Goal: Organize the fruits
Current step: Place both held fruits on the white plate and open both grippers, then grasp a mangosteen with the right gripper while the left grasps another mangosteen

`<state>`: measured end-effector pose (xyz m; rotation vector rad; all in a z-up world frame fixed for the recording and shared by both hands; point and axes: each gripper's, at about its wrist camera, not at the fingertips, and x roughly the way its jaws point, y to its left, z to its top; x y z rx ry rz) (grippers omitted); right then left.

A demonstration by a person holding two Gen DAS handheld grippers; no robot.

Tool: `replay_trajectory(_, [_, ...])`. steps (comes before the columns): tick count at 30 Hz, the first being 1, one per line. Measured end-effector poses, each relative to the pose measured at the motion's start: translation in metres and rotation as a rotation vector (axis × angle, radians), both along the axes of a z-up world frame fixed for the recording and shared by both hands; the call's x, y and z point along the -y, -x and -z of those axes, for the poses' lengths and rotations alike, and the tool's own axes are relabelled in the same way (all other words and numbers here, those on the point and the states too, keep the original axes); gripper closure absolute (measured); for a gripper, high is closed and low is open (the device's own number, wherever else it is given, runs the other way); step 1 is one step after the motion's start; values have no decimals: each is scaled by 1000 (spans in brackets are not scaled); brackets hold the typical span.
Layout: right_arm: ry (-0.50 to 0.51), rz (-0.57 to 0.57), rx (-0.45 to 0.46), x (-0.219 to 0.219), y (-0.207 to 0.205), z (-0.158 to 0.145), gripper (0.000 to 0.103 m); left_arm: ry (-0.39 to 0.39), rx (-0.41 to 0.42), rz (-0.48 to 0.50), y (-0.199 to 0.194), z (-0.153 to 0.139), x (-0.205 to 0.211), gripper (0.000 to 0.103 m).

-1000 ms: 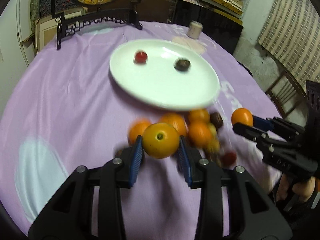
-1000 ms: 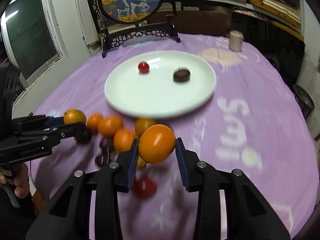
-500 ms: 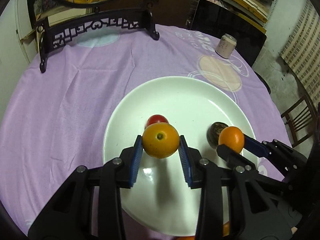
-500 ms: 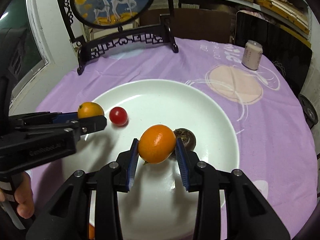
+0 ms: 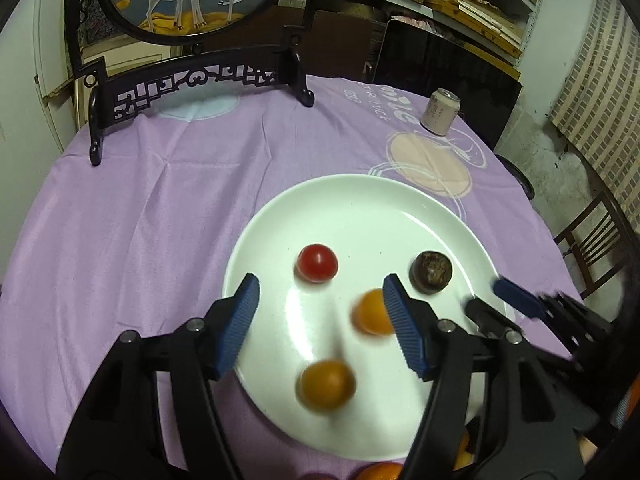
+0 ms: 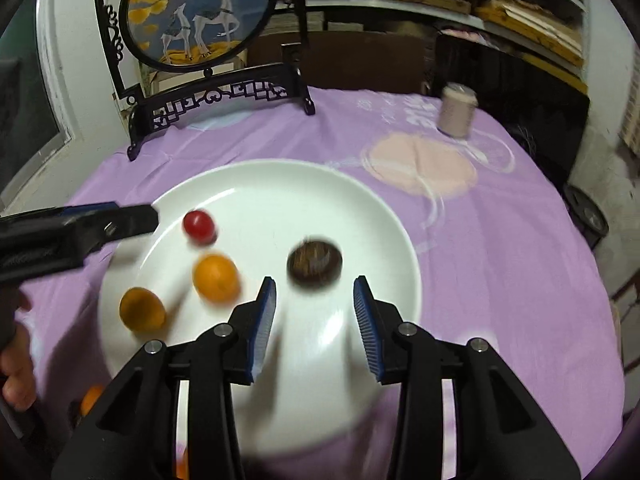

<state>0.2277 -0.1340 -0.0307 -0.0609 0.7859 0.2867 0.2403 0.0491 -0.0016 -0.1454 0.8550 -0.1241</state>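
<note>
Both tools stand released, jaws spread wide with nothing between the ribbed blue pads: the left tool (image 5: 318, 320) hangs over the near left part of a round, glossy white plate (image 5: 360, 200), the right tool (image 6: 314, 312) over its near right part. The plate lies on a round bench draped in a creased lilac cloth (image 5: 140, 220) printed with pale circles. Four fruits sit on the plate, apart from one another: a smooth red cherry tomato (image 5: 317, 263) toward the plate's far left, a dark brown, rough-skinned round fruit (image 5: 431, 272) toward its right, and two small oranges, both blurred, one (image 5: 370, 312) near the plate's middle just beside the left tool's right pad, the other (image 5: 326, 386) closer to the near rim. More oranges (image 5: 380, 472) peek out at the bench's near edge. At the far edge stands a carved black wooden stand (image 5: 192, 84) holding a round deer picture, and toward the far right edge a pale cylindrical can (image 5: 440, 112).
</note>
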Motion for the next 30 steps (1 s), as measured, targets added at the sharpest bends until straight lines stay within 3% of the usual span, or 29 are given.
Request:
replay_trajectory(7, [-70,-65,-68,15,105,-3,63,17,22,2,16,-4,-1,37])
replay_trajectory(8, [-66,-65,-72,17,116,-3,61,15,26,2,19,-5,0,37])
replay_trajectory(9, [-43,-57,-72,19,130,-2,47,11,33,0,26,-6,0,37])
replay_trajectory(12, [4,-24,-54,24,148,3,44,18,60,-11,61,-8,-3,37])
replay_trajectory(15, [-7,-12,-72,29,145,11,44,69,67,-21,109,3,-15,33])
replay_trajectory(19, [-2,-22,-89,32,128,24,44,78,24,-57,174,29,-37,33])
replay_trajectory(22, [-62,-53,-140,31,113,37,44,66,-5,-73,202,37,-49,33])
replay_trajectory(25, [-112,-71,-116,29,100,39,44,54,-17,-79,221,37,-56,32])
replay_trajectory(26, [-116,-78,-123,27,97,40,46,56,-19,-77,223,37,-57,32])
replay_trajectory(28, [-163,-109,-155,28,90,43,65,48,-20,-74,225,38,-55,31])
replay_trajectory(30, [-147,-113,-158,27,91,41,66,35,-28,-71,222,39,-52,31])
